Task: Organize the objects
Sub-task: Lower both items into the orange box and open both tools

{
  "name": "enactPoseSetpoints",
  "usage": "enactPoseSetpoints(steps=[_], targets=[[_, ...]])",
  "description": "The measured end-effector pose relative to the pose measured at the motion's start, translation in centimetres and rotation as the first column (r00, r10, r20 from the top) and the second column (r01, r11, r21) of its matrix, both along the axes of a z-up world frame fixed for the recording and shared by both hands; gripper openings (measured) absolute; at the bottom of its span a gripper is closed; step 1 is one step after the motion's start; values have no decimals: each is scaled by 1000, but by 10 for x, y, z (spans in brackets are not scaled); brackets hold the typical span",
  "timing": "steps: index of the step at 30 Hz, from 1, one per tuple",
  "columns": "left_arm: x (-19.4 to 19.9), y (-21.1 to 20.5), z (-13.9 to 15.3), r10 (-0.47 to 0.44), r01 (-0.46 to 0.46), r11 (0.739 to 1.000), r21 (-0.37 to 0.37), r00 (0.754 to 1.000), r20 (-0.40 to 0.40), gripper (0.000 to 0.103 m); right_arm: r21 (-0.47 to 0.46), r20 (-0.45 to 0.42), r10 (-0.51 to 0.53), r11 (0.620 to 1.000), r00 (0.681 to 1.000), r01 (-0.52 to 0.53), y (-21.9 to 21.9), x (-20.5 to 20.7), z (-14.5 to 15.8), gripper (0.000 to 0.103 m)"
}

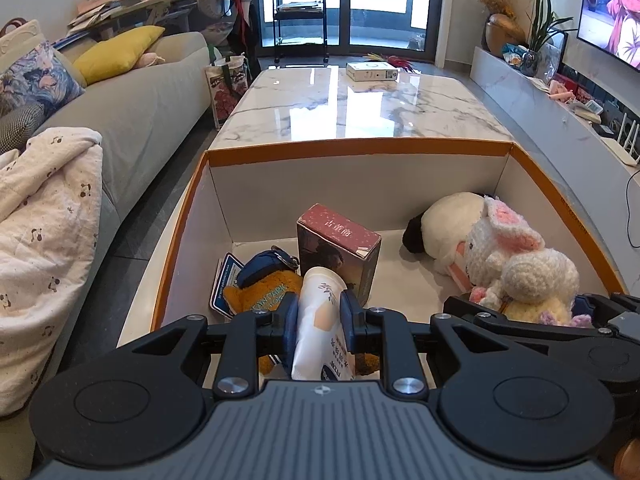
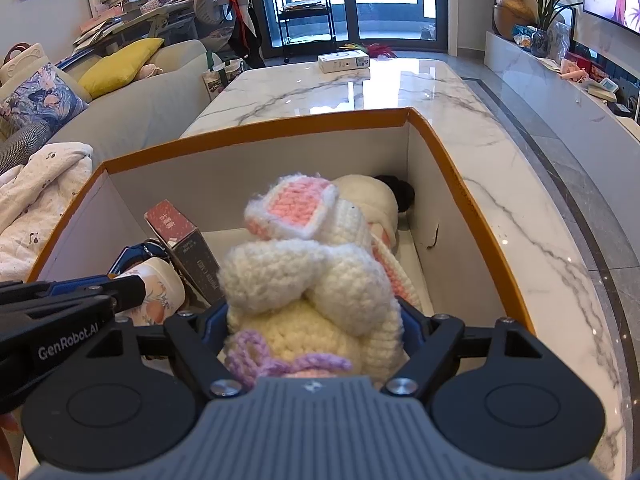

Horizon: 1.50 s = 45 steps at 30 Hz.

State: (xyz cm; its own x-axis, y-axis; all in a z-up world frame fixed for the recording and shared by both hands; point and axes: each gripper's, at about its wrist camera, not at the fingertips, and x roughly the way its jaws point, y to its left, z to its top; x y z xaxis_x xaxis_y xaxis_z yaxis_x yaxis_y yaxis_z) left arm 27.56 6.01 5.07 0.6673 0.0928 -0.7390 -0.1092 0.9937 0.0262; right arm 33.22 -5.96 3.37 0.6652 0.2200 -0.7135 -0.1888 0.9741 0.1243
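The left gripper [image 1: 319, 312] is clenched on a white soft packet [image 1: 320, 328] printed with a leaf sprig, a peach patch and blue lettering; its blue pads press the packet from both sides, and its rounded top points into the orange-rimmed cardboard box [image 1: 360, 150]. The right gripper [image 2: 312, 328] is clamped around a crocheted bunny [image 2: 308, 280], cream-white yarn with pink inner ears edged in white and a lilac yarn bow low on its body. Both held things hang over the near part of the box, the packet to the left and the bunny to the right, and the tip of the left gripper shows beside the packet in the right wrist view.

Inside the white-walled box, a dusky-pink carton [image 1: 340, 250] with a dark pictured side stands tilted near the middle. At its left lies a brown plush toy [image 1: 268, 294] with a navy cap and teal lettering, over a blue-and-white card [image 1: 224, 280]. On the right rests a white plush with a black end [image 1: 444, 222], just behind the bunny. The box sits on a marble counter [image 1: 360, 100], where a white flat box [image 1: 371, 70] lies at the far end.
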Motion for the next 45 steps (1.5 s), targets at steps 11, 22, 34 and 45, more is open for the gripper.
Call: enactPoseSetpoints(steps=[11, 22, 34, 45], targets=[[0, -1, -4, 7, -6, 998, 68, 1000, -13, 41, -40, 2, 16, 999, 1000, -16, 2, -1, -1, 82], [0, 4, -7, 29, -25, 996, 81, 998, -50, 56, -65, 4, 32, 997, 999, -31, 3, -5, 0, 82], [-3, 3, -3, 42, -35, 989, 145, 998, -46, 71, -73, 5, 39, 997, 999, -39, 3, -7, 3, 82], [-10, 4, 3, 49, -44, 987, 157, 998, -30, 82, -78, 9, 54, 996, 999, -53, 0, -13, 8, 83]])
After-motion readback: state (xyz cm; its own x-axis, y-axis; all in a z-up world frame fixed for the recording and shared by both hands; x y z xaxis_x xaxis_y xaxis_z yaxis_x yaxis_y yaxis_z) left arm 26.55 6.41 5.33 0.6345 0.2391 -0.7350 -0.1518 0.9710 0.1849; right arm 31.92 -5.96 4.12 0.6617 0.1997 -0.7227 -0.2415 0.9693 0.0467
